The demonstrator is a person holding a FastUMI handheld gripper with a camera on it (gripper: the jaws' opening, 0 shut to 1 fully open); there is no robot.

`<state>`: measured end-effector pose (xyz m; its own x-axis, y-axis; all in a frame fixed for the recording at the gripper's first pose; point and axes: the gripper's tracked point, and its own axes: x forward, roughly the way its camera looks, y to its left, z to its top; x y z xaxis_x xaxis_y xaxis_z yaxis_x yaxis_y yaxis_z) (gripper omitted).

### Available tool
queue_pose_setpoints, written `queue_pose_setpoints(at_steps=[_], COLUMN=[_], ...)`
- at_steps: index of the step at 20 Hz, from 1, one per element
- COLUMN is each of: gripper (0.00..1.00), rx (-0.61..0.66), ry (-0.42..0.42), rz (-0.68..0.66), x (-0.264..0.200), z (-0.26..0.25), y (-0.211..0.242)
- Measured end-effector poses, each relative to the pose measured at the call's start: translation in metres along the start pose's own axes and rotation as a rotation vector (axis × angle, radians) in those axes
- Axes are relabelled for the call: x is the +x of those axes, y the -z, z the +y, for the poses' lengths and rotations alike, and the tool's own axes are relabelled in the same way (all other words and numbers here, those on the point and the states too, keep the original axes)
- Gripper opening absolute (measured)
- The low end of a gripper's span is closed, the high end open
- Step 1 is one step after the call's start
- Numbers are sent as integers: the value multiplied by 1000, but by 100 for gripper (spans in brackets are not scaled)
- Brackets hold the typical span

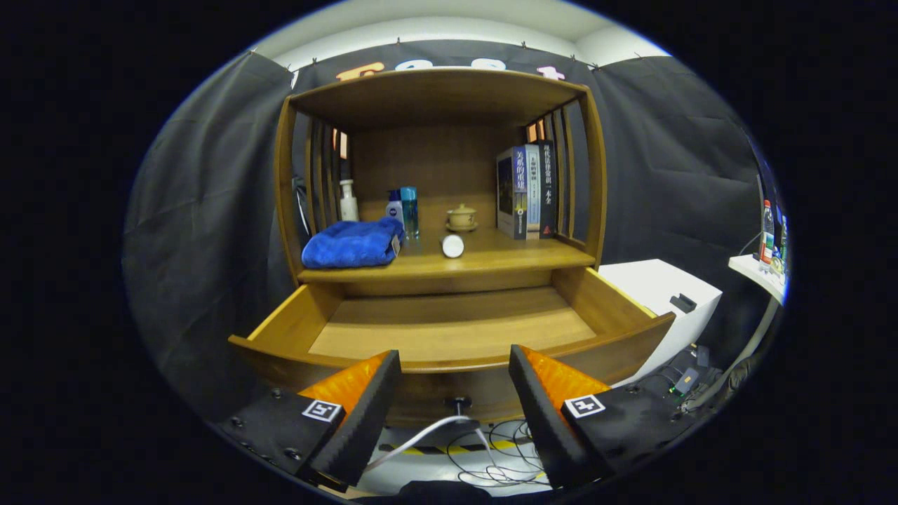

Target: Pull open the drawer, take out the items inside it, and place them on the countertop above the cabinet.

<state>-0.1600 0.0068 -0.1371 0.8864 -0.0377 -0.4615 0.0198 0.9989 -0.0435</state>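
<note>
Your tongs [454,393] gape wide, holding nothing, before the pulled-out drawer [449,330]; blue towel [351,244] on counter [491,256].

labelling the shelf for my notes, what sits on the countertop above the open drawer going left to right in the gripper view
blue towel → white pump bottle → small white bottle → teal bottle → white cylinder lying down → lidded teacup → upright books. The gripper is open, its fingers just short of the drawer front.
</note>
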Motion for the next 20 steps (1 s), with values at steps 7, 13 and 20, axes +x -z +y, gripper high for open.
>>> queue_pose_setpoints(at_steps=[7, 13, 20], gripper=[100, 100, 100], rx=[13, 15, -3], ry=[-33, -29, -23], rz=[84, 110, 90], x=[7, 23, 28], z=[14, 21, 23], y=[28, 35, 36])
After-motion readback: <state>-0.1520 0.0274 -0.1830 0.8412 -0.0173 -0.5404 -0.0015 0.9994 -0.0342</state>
